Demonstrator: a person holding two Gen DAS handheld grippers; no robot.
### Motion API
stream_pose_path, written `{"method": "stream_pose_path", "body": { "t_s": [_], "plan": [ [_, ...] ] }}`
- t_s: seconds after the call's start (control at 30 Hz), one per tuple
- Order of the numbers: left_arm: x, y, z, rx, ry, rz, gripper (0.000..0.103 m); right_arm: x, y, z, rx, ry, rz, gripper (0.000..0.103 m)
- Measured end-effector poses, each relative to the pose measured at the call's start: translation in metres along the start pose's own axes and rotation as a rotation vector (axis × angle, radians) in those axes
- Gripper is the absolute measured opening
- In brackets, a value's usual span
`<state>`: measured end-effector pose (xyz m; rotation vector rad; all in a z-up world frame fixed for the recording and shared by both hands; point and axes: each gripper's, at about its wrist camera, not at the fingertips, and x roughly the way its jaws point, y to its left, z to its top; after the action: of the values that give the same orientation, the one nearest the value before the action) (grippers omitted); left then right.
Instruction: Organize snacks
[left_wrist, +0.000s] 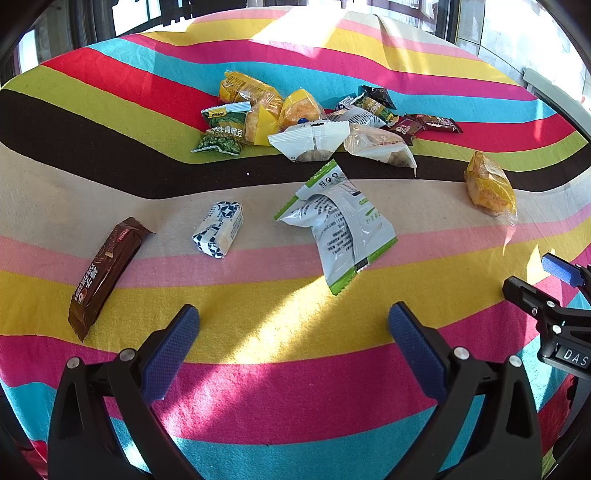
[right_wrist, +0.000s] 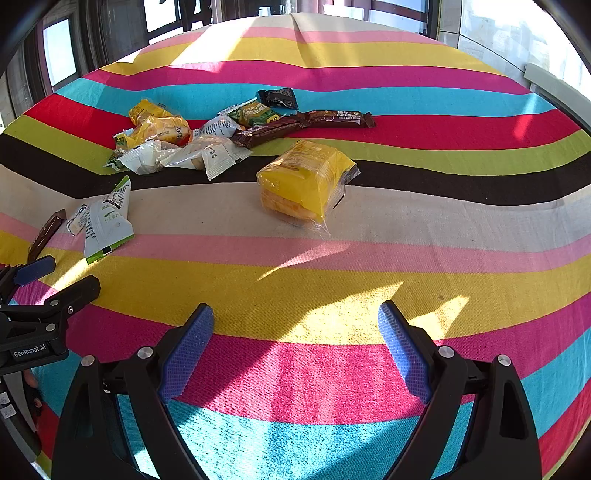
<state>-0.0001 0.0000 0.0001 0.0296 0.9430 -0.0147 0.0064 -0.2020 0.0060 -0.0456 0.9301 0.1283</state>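
A heap of snack packets (left_wrist: 306, 118) lies in the middle of the striped cloth; it also shows in the right wrist view (right_wrist: 207, 136). Nearer lie a brown bar (left_wrist: 105, 271), a blue-white packet (left_wrist: 218, 229), a green-white pouch (left_wrist: 338, 221) and a yellow cake packet (left_wrist: 489, 184), which sits ahead of my right gripper (right_wrist: 310, 173). My left gripper (left_wrist: 293, 317) is open and empty, just short of the green-white pouch. My right gripper (right_wrist: 295, 317) is open and empty, short of the yellow cake packet.
The table is covered by a striped cloth (left_wrist: 295, 369) with sunlit patches. Windows and dark frames (right_wrist: 59, 48) stand behind the far edge. The right gripper shows at the left wrist view's right edge (left_wrist: 554, 295); the left gripper shows at the right wrist view's left edge (right_wrist: 40, 295).
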Motion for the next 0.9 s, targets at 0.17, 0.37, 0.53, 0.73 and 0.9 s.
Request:
{"method": "stream_pose_path", "body": {
  "t_s": [0.17, 0.37, 0.53, 0.73, 0.9],
  "plan": [
    [0.000, 0.000, 0.000, 0.000, 0.000, 0.000, 0.102, -0.001, -0.001, 0.000, 0.000, 0.000, 0.001, 0.087],
    [0.000, 0.000, 0.000, 0.000, 0.000, 0.000, 0.102, -0.001, 0.000, 0.000, -0.001, 0.000, -0.001, 0.087],
    [-0.001, 0.000, 0.001, 0.011, 0.002, -0.010, 0.102, -0.001, 0.001, 0.000, 0.000, 0.000, 0.000, 0.087],
    [-0.012, 0.008, -0.011, 0.062, 0.014, -0.083, 0.102, 0.000, -0.004, 0.005, -0.012, 0.008, 0.008, 0.087],
    [-0.028, 0.021, -0.032, 0.099, 0.001, -0.162, 0.102, 0.008, -0.017, 0.031, -0.140, 0.038, 0.121, 0.087]
  ]
}}
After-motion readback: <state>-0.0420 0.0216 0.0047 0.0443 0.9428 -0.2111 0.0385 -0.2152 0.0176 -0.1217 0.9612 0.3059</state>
